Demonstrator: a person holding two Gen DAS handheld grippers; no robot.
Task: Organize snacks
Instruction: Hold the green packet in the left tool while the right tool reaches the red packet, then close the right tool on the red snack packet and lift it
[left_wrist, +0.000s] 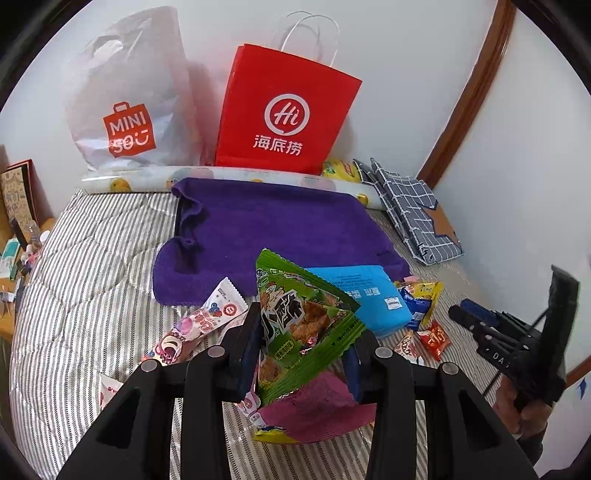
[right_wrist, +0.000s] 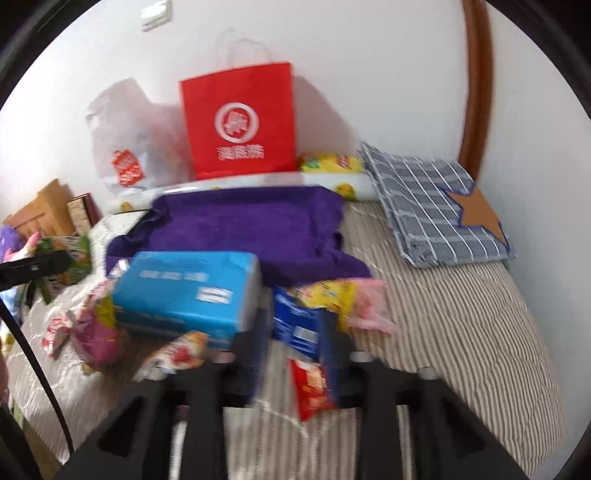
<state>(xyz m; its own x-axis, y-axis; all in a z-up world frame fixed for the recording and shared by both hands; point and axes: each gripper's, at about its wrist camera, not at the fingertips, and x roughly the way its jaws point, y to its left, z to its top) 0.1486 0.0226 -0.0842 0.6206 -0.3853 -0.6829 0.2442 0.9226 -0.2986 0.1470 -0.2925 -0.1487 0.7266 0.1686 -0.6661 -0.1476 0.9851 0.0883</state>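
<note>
My left gripper (left_wrist: 301, 347) is shut on a green snack packet (left_wrist: 299, 321) and holds it above the striped bed. Under it lie a pink-and-white snack packet (left_wrist: 199, 325) and a purple pouch (left_wrist: 317, 406). A blue tissue pack (left_wrist: 369, 295) lies just behind, with a blue-and-yellow snack packet (left_wrist: 421, 299) and small red packets (left_wrist: 437, 338) to its right. My right gripper (right_wrist: 295, 350) is open above a red snack packet (right_wrist: 314, 384), with the blue snack packet (right_wrist: 299, 325) between its fingers. The right wrist view is blurred. The right gripper also shows in the left wrist view (left_wrist: 472, 317).
A purple towel (left_wrist: 277, 229) covers a tray in the middle of the bed. A red paper bag (left_wrist: 284, 110) and a white plastic bag (left_wrist: 129, 103) stand against the wall. A checked cloth bag (left_wrist: 410, 210) lies at the right. A cluttered wooden stand (left_wrist: 18, 236) is at the left.
</note>
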